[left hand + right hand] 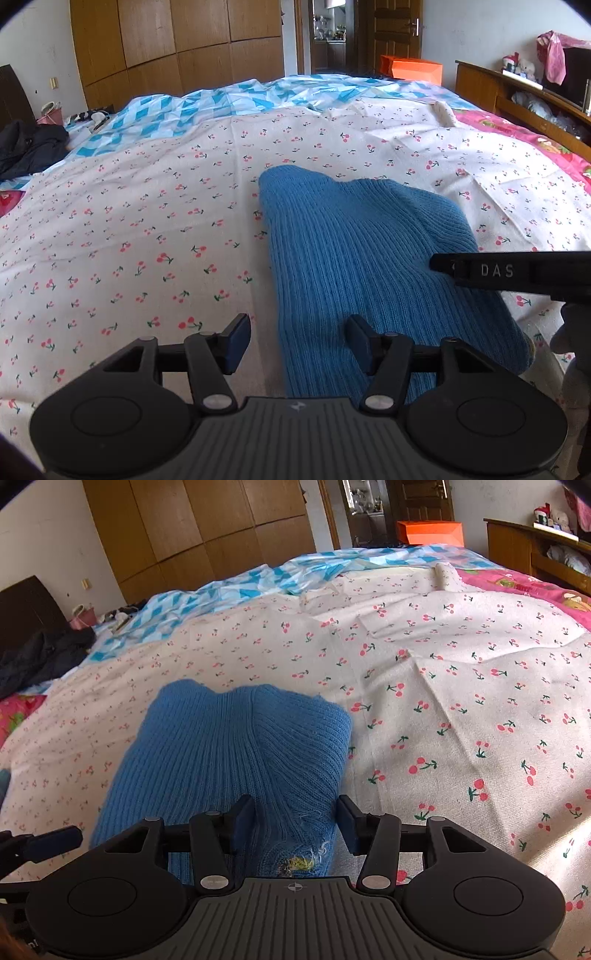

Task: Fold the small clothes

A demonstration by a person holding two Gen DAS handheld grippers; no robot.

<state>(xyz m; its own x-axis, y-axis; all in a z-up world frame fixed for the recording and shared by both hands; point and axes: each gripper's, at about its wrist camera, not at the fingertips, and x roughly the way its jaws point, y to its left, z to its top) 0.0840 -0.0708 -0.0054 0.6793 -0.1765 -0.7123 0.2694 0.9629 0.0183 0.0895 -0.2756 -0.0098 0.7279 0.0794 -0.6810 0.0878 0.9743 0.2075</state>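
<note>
1. While both grippers are hovering low over the bed, the blue knit garment [354,258] is lying folded on the cherry-print sheet [147,221], looking like a chunky ribbed bundle with two rounded lobes at its far end.
2. The left gripper [298,343] is sitting with its jaws spread wide and holding nothing. Its right finger is overlapping the near left edge of the knit, while its left finger is hanging over bare sheet.
3. The right gripper [296,821] is also sitting with its jaws released and gripping nothing. The near end of the knit is showing in the gap between them, but I can't tell whether the pads are actually touching the fabric.
4. Right by that gap, a frayed patch [295,862] with yellowish and white loose threads is showing on the near end of the garment.
5. From the left wrist view, the right gripper's dark body is poking in from the right edge, lettered "DAS", crossing over the right side of the knit.
6. From the right wrist view, one blue pad of the left gripper is peeking in at the lower left, just beside the knit's left edge.
7. Farther back, a blue-and-white diamond quilt [207,107] is lying rumpled across the bed, with a pink cartoon cover [517,136] along the right side.
8. Behind the bed, wooden wardrobes [177,40] are lining the wall, and an orange box [415,70] is sitting near the doorway.
</note>
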